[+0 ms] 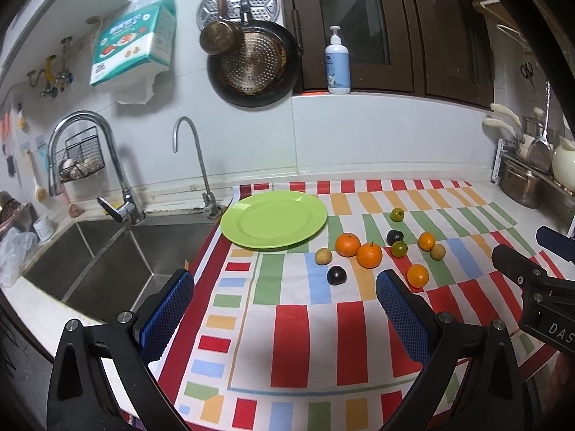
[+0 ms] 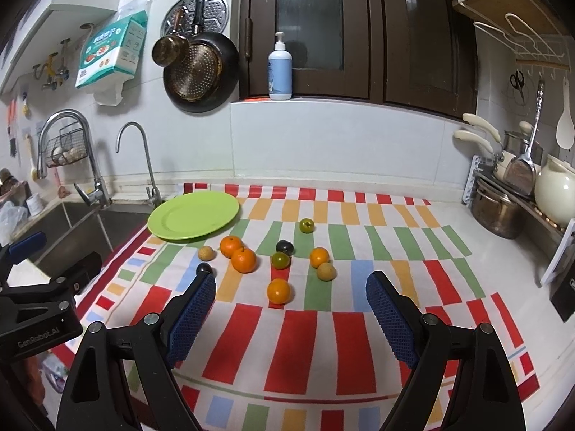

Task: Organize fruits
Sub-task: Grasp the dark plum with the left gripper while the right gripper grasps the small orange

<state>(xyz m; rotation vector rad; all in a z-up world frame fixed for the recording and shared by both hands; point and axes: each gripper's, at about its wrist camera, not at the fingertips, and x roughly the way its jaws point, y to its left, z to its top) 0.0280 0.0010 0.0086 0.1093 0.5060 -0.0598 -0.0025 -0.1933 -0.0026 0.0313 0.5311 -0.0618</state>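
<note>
An empty green plate [image 1: 273, 222] [image 2: 194, 215] sits at the back left of a striped cloth. Loose fruit lies to its right: several oranges [image 1: 369, 255] [image 2: 243, 260], two dark plums [image 1: 336, 275] [image 2: 284, 248], two green fruits [image 1: 397, 214] [image 2: 307, 225] and two tan round fruits [image 1: 322, 256] [image 2: 326, 272]. My left gripper [image 1: 285, 289] is open and empty, above the cloth in front of the fruit. My right gripper [image 2: 291, 292] is open and empty, just short of the nearest orange [image 2: 278, 291]. Each gripper shows at the edge of the other's view.
A steel sink [image 1: 107, 262] with two faucets [image 1: 197, 165] lies left of the cloth. Pans [image 1: 251, 64] hang on the wall, a soap bottle [image 1: 337, 64] stands on the sill. Pots and a white jug [image 2: 555, 194] stand on a rack at the right.
</note>
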